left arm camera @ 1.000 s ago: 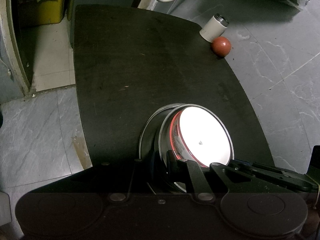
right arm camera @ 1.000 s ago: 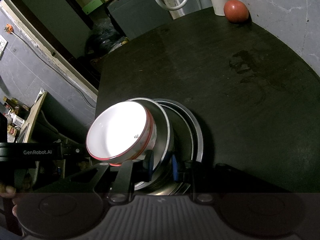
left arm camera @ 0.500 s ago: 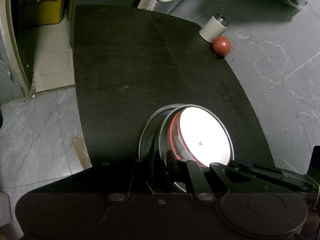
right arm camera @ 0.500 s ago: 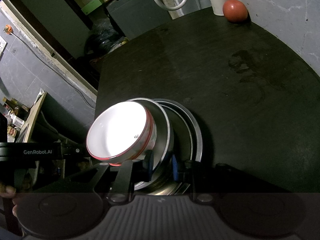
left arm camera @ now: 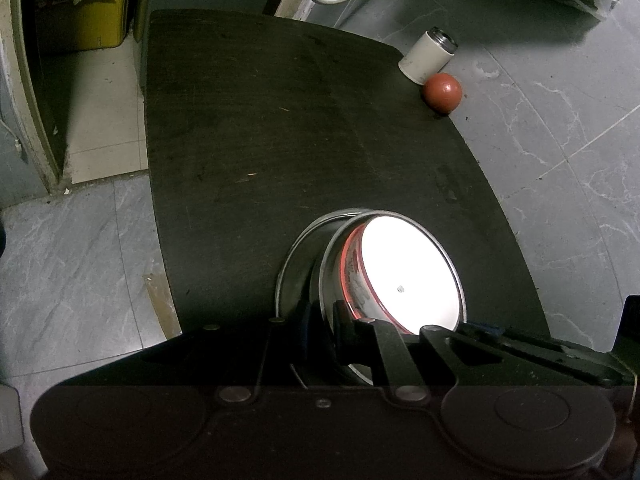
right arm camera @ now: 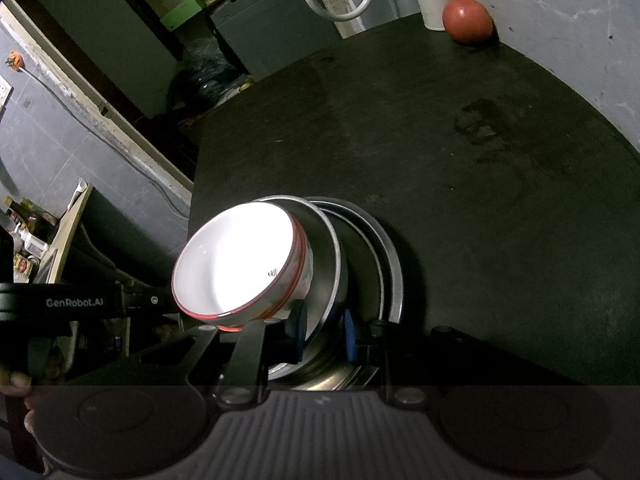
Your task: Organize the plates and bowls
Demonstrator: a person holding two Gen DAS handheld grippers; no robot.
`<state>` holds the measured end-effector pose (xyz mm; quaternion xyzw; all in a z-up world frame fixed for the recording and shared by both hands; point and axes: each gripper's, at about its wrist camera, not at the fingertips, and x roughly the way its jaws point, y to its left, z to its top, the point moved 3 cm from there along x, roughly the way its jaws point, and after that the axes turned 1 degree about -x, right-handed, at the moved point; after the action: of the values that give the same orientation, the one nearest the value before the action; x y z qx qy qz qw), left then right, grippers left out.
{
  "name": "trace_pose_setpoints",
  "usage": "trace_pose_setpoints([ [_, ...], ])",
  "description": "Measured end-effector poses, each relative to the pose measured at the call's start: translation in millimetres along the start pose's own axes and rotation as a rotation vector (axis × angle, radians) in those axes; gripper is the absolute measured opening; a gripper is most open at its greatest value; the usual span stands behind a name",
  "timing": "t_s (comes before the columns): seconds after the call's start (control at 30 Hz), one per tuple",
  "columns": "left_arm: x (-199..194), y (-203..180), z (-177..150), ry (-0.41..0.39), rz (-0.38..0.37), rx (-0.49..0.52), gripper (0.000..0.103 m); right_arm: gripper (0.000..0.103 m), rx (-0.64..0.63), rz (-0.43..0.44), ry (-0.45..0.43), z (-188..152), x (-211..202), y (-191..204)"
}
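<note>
So there's this dark table (right arm camera: 460,168) and near its front edge sits a little nest of dishes: a white bowl (right arm camera: 236,260) with a red rim band, tipped up on its side so the inside faces the left edge of the table, leaning inside a steel bowl (right arm camera: 328,248), and that one sits in a stack of shallow steel plates (right arm camera: 390,264). The person has both sets of tongs on it. The left tongs (left arm camera: 320,320) are clamped nearly shut on the rim of the steel bowl, one finger outside the wall and the other tucked between that wall and the white bowl. The right tongs (right arm camera: 322,334) come in from the other side, and their blue-padded fingers (right arm camera: 349,334) are pinched on the steel bowl's rim too, with the plate stack just beside them. In the right-side view the other tool's black arm with "GenRobot.AI" printed on it pokes in from the left. Way off at the far right corner of the table there's a white canister (left arm camera: 426,58) with a metal top and a reddish ball-like thing (left arm camera: 442,92) just beside it, well apart from the dishes. Grey marble-look floor (left arm camera: 72,272) all round.
</note>
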<state>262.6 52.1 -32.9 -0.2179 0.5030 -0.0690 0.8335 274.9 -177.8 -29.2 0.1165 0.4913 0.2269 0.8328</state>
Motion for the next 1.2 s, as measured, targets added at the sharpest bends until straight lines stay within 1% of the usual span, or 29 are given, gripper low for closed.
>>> trace_pose_setpoints([
  [0.3, 0.0, -0.6, 0.6, 0.001, 0.004, 0.006, 0.012, 0.022, -0.003, -0.011, -0.001, -0.4, -1.0, 3.8],
  [0.5, -0.6, -0.3, 1.2, 0.001, 0.016, 0.005, 0.017, 0.023, -0.018, -0.020, -0.003, -0.3, -2.0, 6.5],
  [0.97, -5.4, -0.4, 0.1, -0.013, 0.038, -0.014, 0.024, 0.024, -0.031, -0.029, -0.009, -0.4, -2.9, 9.8],
  [1.03, -7.4, -0.3, -0.2, -0.023, 0.043, -0.016, 0.029, 0.024, -0.032, -0.030, -0.009, -0.5, -3.1, 9.9],
  [1.2, -10.2, 0.8, -1.7, -0.030, 0.051, -0.025, 0.034, 0.024, -0.034, -0.032, -0.010, -0.3, -4.2, 9.5],
])
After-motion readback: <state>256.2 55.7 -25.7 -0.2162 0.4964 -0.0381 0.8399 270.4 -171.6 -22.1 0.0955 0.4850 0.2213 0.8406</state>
